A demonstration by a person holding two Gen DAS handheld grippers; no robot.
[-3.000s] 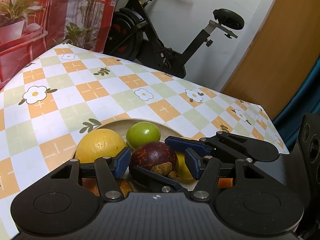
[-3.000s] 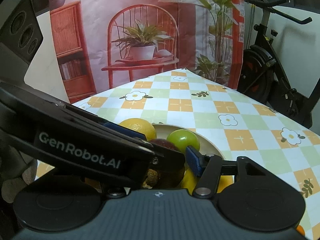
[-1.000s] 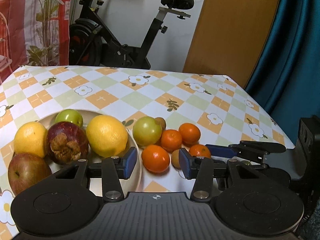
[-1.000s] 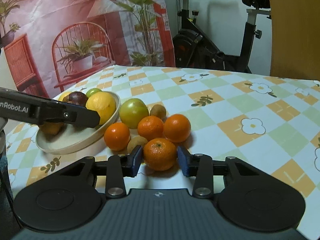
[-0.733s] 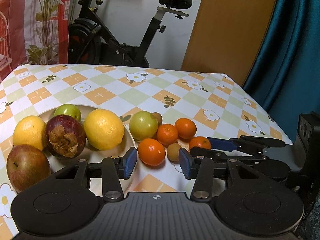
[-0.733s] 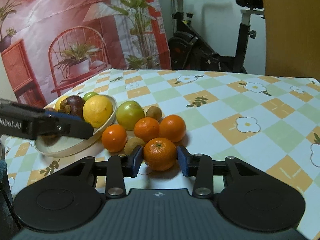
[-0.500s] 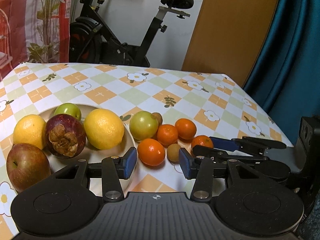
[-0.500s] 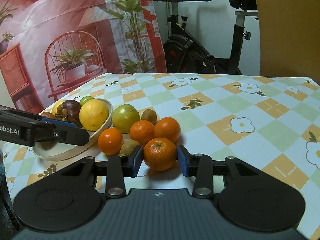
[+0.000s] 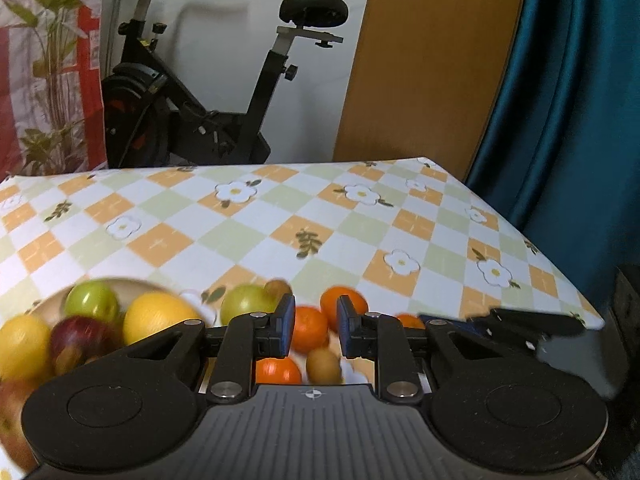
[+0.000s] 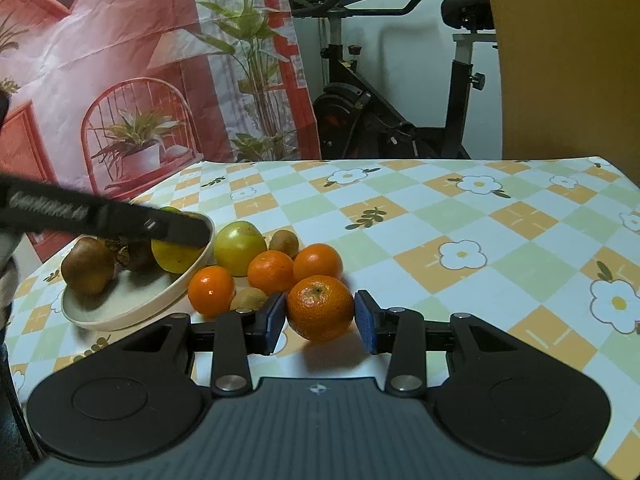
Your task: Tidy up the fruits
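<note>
The right claw clamped a round orange tangerine beside the cream bowl; the left claw stood closed, empty.

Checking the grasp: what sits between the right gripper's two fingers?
An orange sits on the tablecloth between the right gripper's fingers, as the right wrist view shows.

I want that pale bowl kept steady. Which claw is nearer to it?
Left. The left claw reaches over the bowl's rim, above its fruit. The right claw sits off to the bowl's side, closed around a tangerine on the tablecloth.
</note>
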